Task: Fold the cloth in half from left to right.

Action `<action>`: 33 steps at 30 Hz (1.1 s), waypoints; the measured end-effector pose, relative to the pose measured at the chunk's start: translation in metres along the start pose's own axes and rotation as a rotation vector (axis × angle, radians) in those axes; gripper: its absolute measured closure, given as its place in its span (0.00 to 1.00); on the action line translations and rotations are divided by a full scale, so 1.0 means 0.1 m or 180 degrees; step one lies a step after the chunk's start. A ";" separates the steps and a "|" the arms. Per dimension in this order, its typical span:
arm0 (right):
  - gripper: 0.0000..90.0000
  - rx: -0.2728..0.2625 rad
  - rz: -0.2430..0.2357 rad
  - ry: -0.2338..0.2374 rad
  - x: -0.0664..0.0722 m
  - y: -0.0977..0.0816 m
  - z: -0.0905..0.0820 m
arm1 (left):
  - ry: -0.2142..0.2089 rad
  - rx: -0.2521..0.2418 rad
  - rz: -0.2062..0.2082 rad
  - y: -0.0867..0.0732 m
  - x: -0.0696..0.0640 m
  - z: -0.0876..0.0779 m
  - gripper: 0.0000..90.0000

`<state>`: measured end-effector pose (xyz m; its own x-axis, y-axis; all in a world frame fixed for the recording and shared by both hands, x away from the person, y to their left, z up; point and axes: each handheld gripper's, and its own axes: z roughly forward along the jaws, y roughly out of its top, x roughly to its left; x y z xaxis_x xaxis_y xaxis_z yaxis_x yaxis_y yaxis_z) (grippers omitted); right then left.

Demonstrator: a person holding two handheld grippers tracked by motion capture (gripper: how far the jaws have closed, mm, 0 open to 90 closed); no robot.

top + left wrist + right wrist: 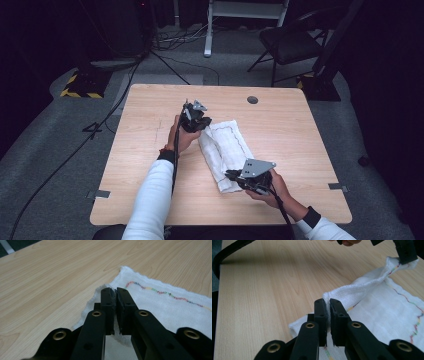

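Observation:
A white cloth [227,145] with a multicoloured zigzag stitch lies partly folded in the middle of the wooden table [145,115]. My left gripper [205,126] is shut on the cloth's far corner. In the left gripper view that gripper [115,293] pinches the frayed edge of the cloth [162,305] between closed jaws. My right gripper [229,174] is shut on the near end of the cloth. The right gripper view has this gripper [328,302] clamping a raised fold of the cloth [387,315], which stretches up to the other gripper's jaw at the top right.
A round grommet hole [252,99] sits near the table's far edge. Beyond the table stand a dark chair [290,42], a white frame leg [208,30] and a yellow-black striped base [80,86]. Cables run across the grey floor on the left.

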<state>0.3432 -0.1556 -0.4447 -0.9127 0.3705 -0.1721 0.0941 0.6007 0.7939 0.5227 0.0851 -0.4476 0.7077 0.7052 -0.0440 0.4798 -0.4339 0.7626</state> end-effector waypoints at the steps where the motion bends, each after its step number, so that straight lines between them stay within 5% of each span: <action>1: 0.94 0.0005 0.0017 -0.0014 -0.02 -0.02 -0.02 | -0.0012 0.0007 -0.0010 0.01 -0.02 0.03 0.94; 13: 0.94 0.0101 0.0205 -0.0205 -0.20 -0.22 -0.22 | 0.0032 -0.0082 0.0084 0.13 -0.15 0.19 0.94; 29: 0.93 0.0333 0.0349 -0.0386 -0.35 -0.52 -0.39 | -0.0039 0.0019 0.0221 0.32 -0.36 0.58 0.93; 33: 0.92 0.0408 0.0366 -0.0412 -0.37 -0.59 -0.39 | 0.0045 0.0072 0.0133 0.32 -0.38 0.66 0.79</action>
<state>0.3554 -0.2321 -0.4626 -0.8352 0.5248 -0.1646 0.2521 0.6312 0.7335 0.5451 0.0073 -0.4643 0.7201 0.6938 -0.0032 0.4617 -0.4757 0.7487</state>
